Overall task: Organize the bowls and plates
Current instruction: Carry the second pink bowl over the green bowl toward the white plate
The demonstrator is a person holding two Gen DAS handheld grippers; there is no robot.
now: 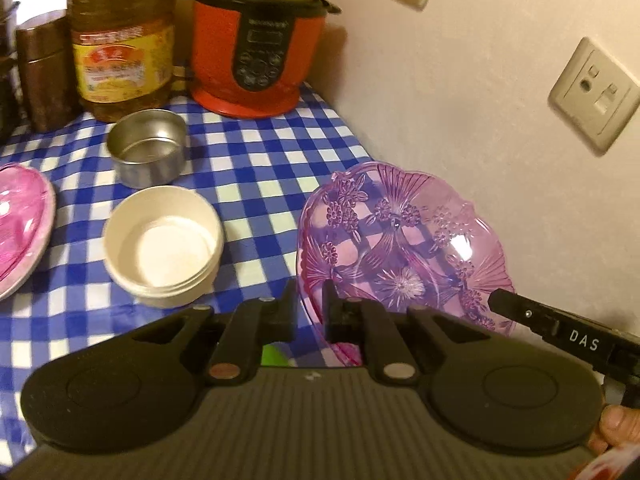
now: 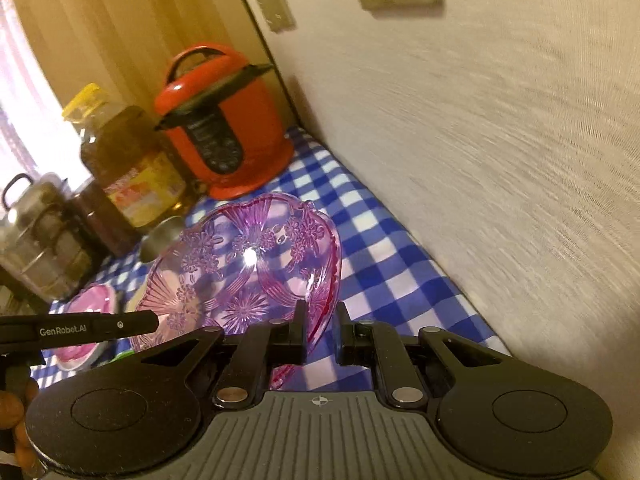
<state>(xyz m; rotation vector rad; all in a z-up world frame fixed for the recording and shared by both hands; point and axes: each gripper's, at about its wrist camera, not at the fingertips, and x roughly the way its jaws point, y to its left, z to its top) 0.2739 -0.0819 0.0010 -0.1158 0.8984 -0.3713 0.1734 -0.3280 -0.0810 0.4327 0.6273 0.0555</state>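
Gripping opposite rims of the purple patterned glass plate [image 1: 404, 252], the left tongs [image 1: 311, 312] and right tongs [image 2: 320, 332] hold it tilted above the checkered desk [image 1: 256, 160], close beside the wall [image 1: 460, 100]. The white paper bowl [image 1: 162, 246] and steel cup [image 1: 148, 152] stand empty, with open cloth between them and the plate.

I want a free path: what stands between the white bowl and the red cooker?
The steel cup stands between white bowl and red cooker, in the left wrist view.
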